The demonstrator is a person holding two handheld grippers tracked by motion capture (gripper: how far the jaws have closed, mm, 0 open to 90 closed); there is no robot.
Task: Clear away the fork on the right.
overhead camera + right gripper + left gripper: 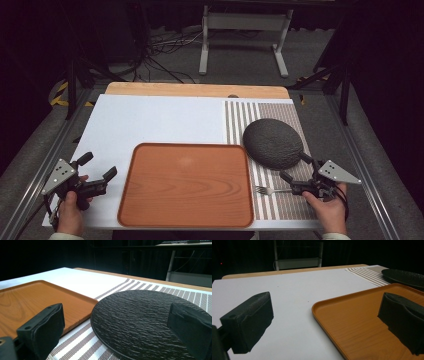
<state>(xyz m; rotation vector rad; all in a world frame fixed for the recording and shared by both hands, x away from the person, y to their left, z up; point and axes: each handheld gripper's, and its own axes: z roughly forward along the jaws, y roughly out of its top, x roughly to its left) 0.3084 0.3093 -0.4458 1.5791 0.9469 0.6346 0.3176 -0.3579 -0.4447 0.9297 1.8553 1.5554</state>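
Both grippers (98,169) (293,168) wide open, holding nothing; could nudge fork (273,190) off table's (165,117) near edge grabbing plate (273,143).

A white sheet-covered wooden bench (150,120) carries all items. A rectangular orange wood-grain tray (187,182) lies at the near centre of it. A brown-and-white striped woven placemat (280,205) lies to the right of the tray, its edge just beside the tray's right rim. A round dark slate-textured plate (273,143) rests on the far half of the placemat, just beside the tray's far right corner. A small silver metal fork (267,190) lies on the placemat nearer than the plate, right of the tray.
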